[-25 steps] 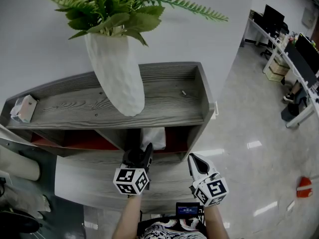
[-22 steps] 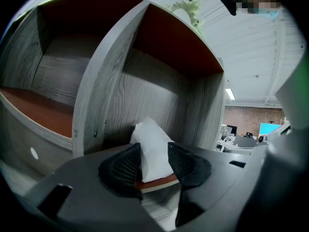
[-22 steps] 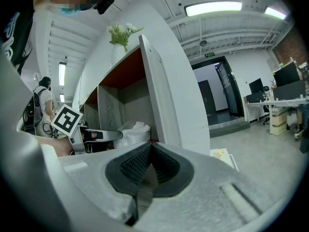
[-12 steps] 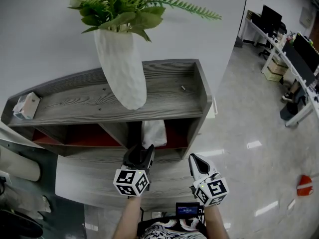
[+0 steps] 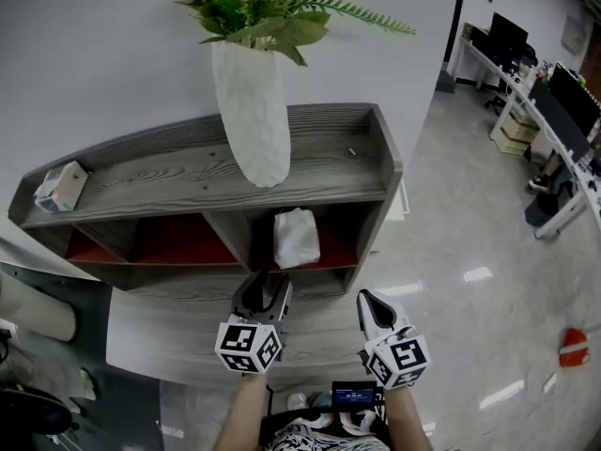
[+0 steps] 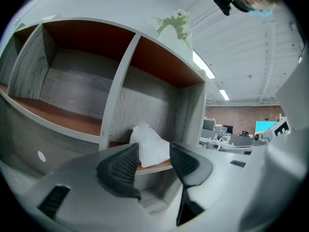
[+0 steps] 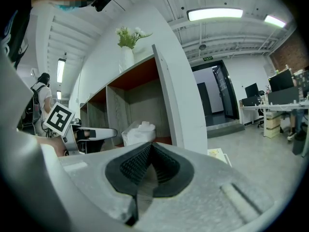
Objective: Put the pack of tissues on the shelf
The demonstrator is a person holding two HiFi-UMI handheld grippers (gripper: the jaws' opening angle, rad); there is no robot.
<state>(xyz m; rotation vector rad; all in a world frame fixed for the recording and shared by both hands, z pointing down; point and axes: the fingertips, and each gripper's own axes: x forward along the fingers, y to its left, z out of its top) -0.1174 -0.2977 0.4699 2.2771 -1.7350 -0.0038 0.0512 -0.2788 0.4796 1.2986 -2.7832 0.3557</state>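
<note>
The head view looks steeply down on the shelf, with the left gripper and right gripper near the bottom edge. The left gripper view sits low and close, facing into the shelf's compartments; the right gripper view looks in from farther right. All three share the pack of tissues.

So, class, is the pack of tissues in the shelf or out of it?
In: the pack of tissues stands on the red floor of the right-hand compartment of the shelf, below the white vase.
</note>
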